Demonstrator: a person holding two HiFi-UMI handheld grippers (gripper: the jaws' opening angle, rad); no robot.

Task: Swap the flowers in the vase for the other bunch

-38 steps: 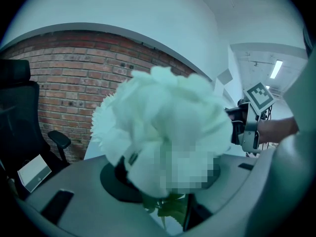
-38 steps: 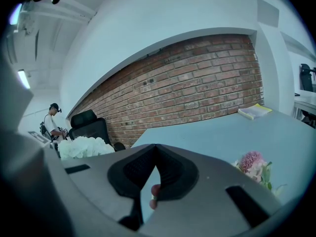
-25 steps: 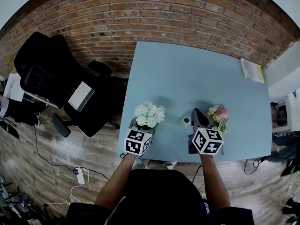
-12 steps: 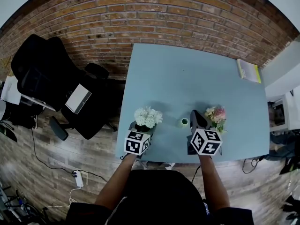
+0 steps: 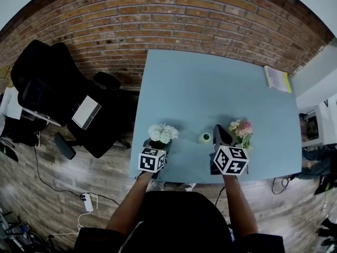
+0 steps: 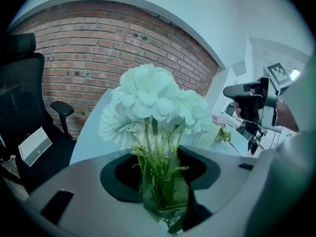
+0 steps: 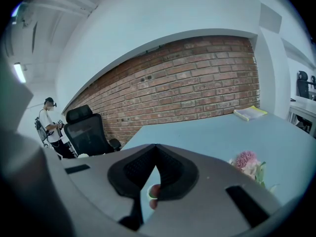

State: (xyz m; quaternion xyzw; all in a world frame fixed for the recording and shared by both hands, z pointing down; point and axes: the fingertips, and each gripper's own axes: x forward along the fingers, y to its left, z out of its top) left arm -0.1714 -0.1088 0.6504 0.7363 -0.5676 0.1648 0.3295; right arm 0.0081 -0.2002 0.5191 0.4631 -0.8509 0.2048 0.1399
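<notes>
Between the pads of the left gripper (image 6: pixel 160 177) stand the green stems of the white flower bunch (image 6: pixel 148 95). The jaws are partly closed and clamp the stems, with the blooms rising upright above them. From the head view, this bunch sits over the near left corner of the blue table (image 5: pixel 210 83); whether it touches the top cannot be told.

The right gripper (image 7: pixel 154 154) has its jaws pressed together at the tips and carries nothing. It points across the table from the near edge. Just to the left of its tip the small green vase (image 5: pixel 206 137) stands on the table, between the two grippers. Just to its right lies the pink flower bunch (image 5: pixel 242 130), resting on the tabletop.

Farther out, a yellow-covered book (image 5: pixel 277 79) lies at the far right edge of the table. A black office chair (image 5: pixel 47 83) stands off the table's left side, before the brick wall (image 5: pixel 158 20).
</notes>
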